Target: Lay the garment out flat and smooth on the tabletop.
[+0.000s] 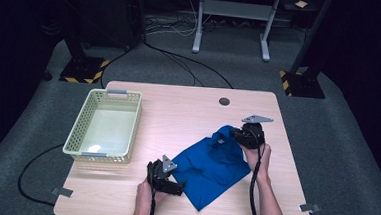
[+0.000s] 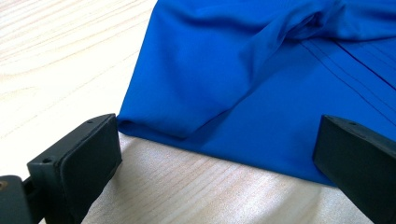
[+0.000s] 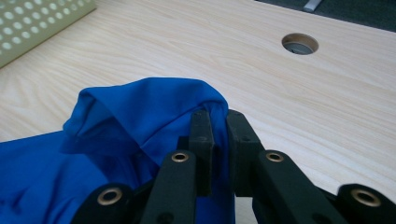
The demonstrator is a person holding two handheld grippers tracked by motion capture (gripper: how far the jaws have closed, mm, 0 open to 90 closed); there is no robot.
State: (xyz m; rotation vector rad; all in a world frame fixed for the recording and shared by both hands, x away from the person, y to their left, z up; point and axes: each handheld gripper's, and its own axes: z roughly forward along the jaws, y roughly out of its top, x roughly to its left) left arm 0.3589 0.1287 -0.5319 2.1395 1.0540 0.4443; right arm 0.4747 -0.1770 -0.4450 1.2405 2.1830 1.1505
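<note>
A blue shirt lies partly folded on the right half of the wooden table. My right gripper is shut on the shirt's far corner, lifting the cloth into a hump between its closed jaws. My left gripper rests at the shirt's near-left edge with its jaws wide apart. In the left gripper view the blue hem lies flat on the table just ahead of the open gripper, with neither pad touching it.
A pale perforated basket stands empty on the table's left side. A round cable hole sits near the far edge. Bare wood lies between the basket and the shirt.
</note>
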